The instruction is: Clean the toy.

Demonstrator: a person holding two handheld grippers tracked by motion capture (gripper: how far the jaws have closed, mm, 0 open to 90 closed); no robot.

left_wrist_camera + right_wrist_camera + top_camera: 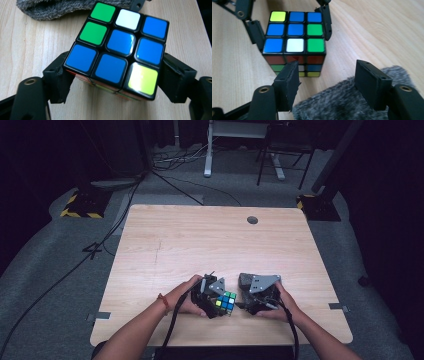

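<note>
Jaws of left gripper [220, 307] clamped on puzzle cube [226, 302] near table's [200, 240] front edge, left gripper view: cube [117, 50] wedged between both pads, right gripper view: right gripper [327, 85] parted over grey fuzzy cloth [342, 105], cube [294, 40] just beyond.

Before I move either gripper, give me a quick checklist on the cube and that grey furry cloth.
1. Left gripper jaws around the cube: ok, one on each side.
2. Pads pressing the cube: cannot tell; they look close or touching.
3. Cube resting on the table: ok.
4. Right gripper jaws around the grey furry cloth: ok, but gripping cannot tell.
5. Right gripper clear of the cube: ok, a gap shows.
6. Cube face up: mostly blue, unsolved.
</note>
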